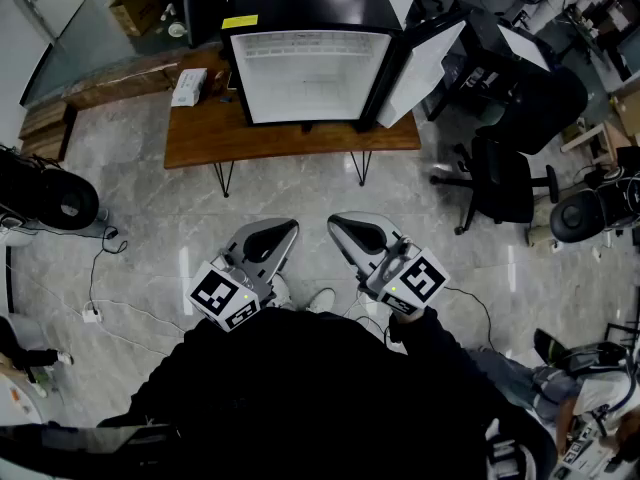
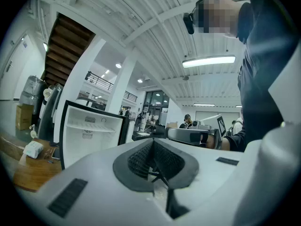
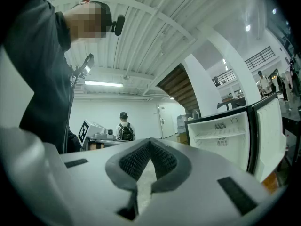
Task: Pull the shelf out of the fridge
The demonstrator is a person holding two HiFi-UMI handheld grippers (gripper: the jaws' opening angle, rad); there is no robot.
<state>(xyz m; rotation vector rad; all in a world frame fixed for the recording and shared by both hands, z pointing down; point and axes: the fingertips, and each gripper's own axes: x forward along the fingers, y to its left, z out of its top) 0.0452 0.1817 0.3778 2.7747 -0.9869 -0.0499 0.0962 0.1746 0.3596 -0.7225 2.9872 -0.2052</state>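
The small black fridge (image 1: pixel 310 63) stands on a wooden table (image 1: pixel 290 140) with its door (image 1: pixel 420 68) swung open to the right. Its white inside holds one thin white shelf (image 2: pixel 89 128), which also shows in the right gripper view as the shelf (image 3: pixel 220 136), sitting fully in. Both grippers are held close to the person's body, far from the fridge. My left gripper (image 1: pixel 292 225) (image 2: pixel 153 143) is shut with nothing in it. Beside it, my right gripper (image 1: pixel 333 220) (image 3: pixel 150 143) is shut and empty too.
A white box (image 1: pixel 188 86) lies on the table's left end. A black office chair (image 1: pixel 510 178) stands right of the table, with more chairs and desks behind it. Cables (image 1: pixel 100 288) trail over the marble floor at the left. People stand far off in the room.
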